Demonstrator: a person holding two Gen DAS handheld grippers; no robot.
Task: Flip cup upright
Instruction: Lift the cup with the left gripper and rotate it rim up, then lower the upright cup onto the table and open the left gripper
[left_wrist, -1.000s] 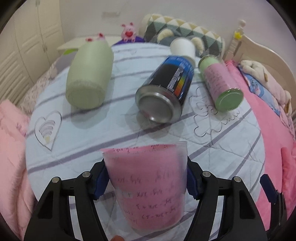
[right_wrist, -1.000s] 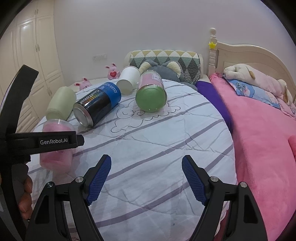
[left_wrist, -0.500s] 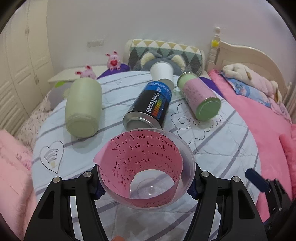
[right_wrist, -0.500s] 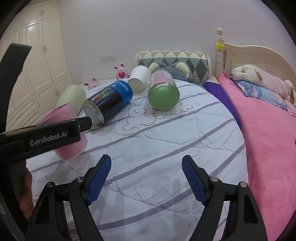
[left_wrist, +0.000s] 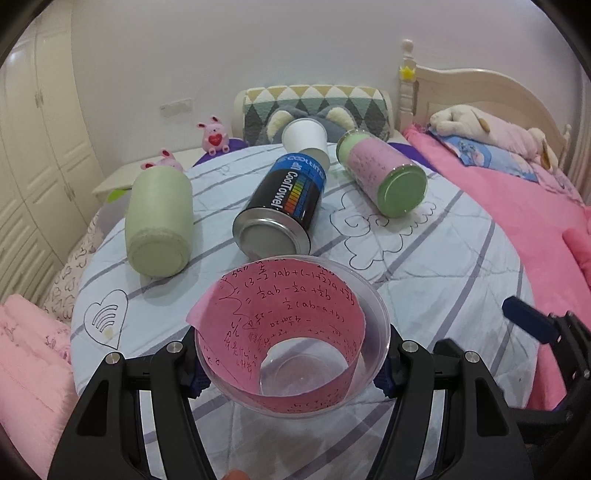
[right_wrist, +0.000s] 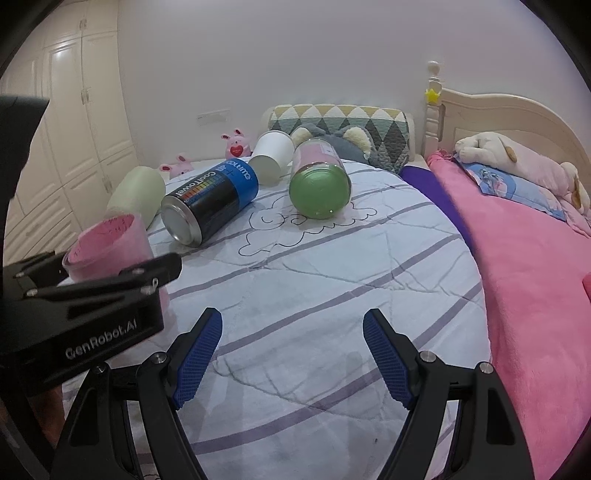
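Note:
A clear plastic cup (left_wrist: 291, 339) lined with pink paper bearing handwritten maths is clamped between the pads of my left gripper (left_wrist: 291, 369). Its mouth faces up and towards the camera. In the right wrist view the same cup (right_wrist: 110, 243) stands mouth up at the left, held by the left gripper (right_wrist: 110, 280) just above or on the quilt. My right gripper (right_wrist: 291, 354) is open and empty over the quilt, to the right of the cup.
On the round striped quilt (left_wrist: 424, 266) lie a pale green cylinder (left_wrist: 159, 221), a black and blue CoolTowel can (left_wrist: 284, 206), a green-based jar with pink paper (left_wrist: 384, 173) and a white paper cup (left_wrist: 306, 140). A pink blanket (right_wrist: 535, 277) and a plush toy (right_wrist: 517, 162) lie at the right.
The cup has turned in my left gripper from mouth down to mouth up, and the left gripper has tilted up. The right gripper has stayed open and shifted a little.

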